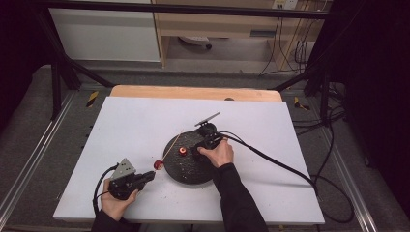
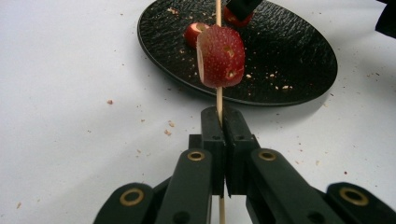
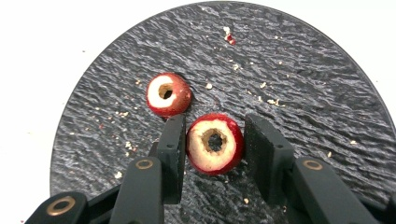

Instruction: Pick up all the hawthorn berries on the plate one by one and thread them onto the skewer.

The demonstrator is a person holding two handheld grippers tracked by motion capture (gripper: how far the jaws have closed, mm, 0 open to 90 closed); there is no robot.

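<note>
Left gripper (image 2: pixel 223 154) fingers clamp the skewer (image 2: pixel 218 100) with one fruit slice (image 2: pixel 222 57) threaded, right gripper (image 3: pixel 212 154) fingers sit apart around the next cored piece (image 3: pixel 215 143), probably needs pinching then threading.

no text, label, brand, number or sign can be read on anything here

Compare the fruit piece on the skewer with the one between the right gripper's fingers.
The skewered fruit piece is threaded on the skewer above the table; the cored fruit piece lies on the black plate. The skewered one's hole is filled, the other's is empty. Both are red-skinned with pale flesh.
</note>
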